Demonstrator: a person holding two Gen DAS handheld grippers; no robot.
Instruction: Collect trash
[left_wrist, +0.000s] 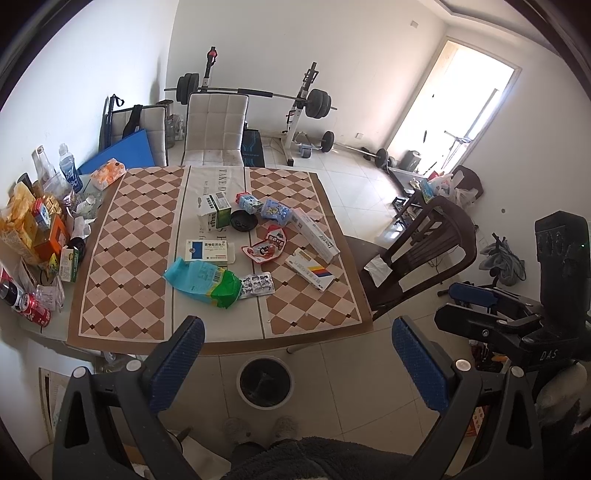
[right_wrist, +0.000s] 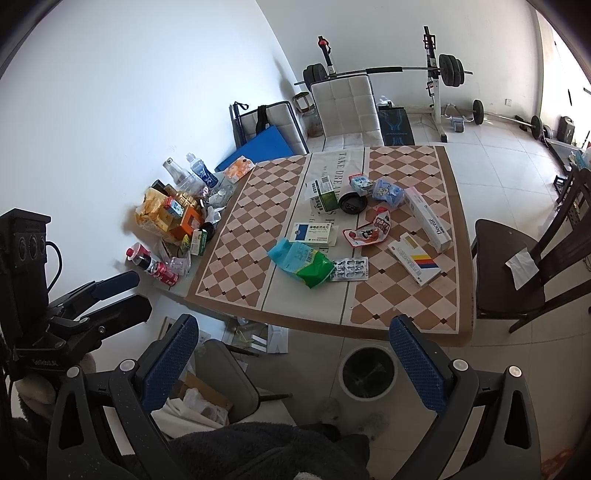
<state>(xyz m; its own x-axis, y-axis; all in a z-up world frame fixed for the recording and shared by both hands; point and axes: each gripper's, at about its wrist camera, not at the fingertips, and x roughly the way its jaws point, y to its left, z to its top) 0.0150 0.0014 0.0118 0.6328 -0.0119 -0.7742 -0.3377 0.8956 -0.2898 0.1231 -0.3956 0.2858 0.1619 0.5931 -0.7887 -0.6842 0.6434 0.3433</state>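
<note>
Trash (left_wrist: 258, 251) lies scattered on the table (left_wrist: 125, 258), well beyond both grippers' wide, empty jaws.

The left gripper (left_wrist: 297, 352) has two dark grey plastic fingers, each faced with a blue dimpled rubber pad (left_wrist: 417, 363), and round silver screw heads (left_wrist: 463, 364) sit at the linkage joints. The right gripper (right_wrist: 293, 350) is built the same way, with blue textured pads (right_wrist: 168, 360) and silver screws (right_wrist: 514, 371). The person wears a dark grey fleecy garment (right_wrist: 266, 450) and pale fuzzy slippers (left_wrist: 284, 426).
</note>
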